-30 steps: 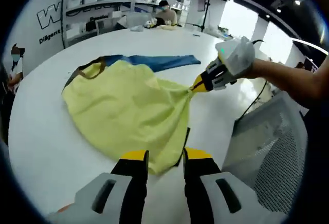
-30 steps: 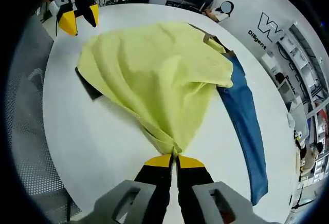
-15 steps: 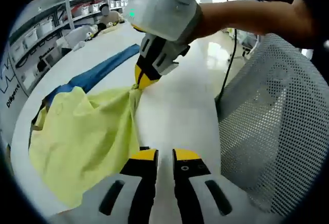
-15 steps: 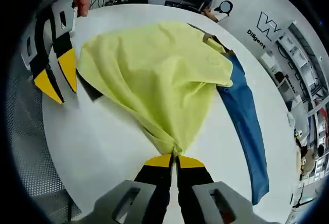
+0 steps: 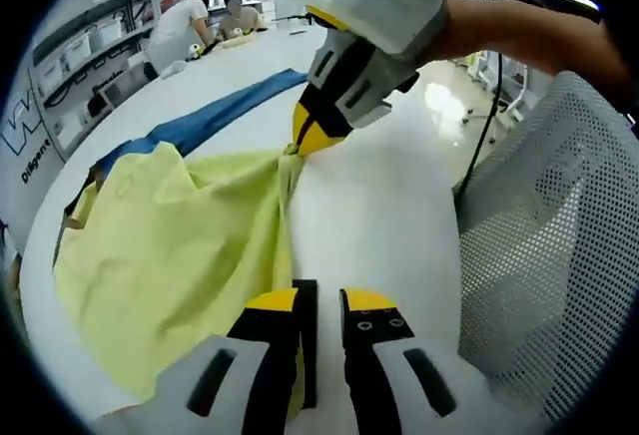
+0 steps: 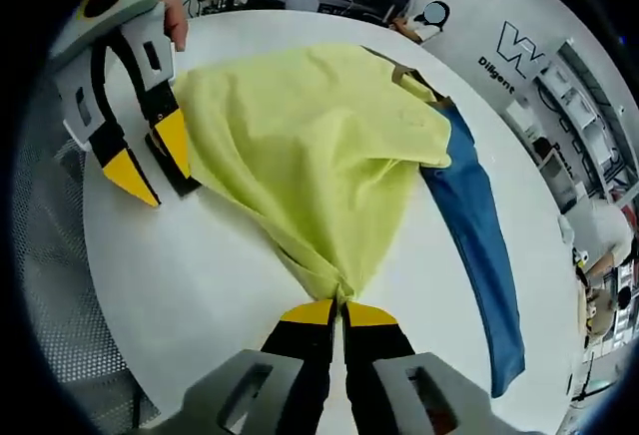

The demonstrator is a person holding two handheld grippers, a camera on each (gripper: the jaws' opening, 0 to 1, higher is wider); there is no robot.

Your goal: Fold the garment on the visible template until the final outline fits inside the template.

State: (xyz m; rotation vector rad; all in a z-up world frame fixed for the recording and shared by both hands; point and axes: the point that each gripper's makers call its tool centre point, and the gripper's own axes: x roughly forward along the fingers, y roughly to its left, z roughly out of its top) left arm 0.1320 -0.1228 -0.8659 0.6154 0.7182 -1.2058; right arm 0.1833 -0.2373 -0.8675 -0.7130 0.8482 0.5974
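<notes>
The yellow shirt (image 6: 310,146) looks soft and floppy. The right gripper (image 6: 338,311) pinches its corner; the left gripper (image 6: 150,161) is open by another edge

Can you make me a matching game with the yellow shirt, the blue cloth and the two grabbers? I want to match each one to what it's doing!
Things:
1. yellow shirt
2. blue cloth
3. right gripper
4. left gripper

What it's doing:
A. jaws apart, next to one edge of the shirt
B. lying flat and long on the white table, partly tucked under the shirt
C. jaws shut, pinching a bunched corner of the shirt
D. spread over the table, pulled to a point at one corner

Pairs: 1-D, 2-B, 3-C, 4-A
</notes>
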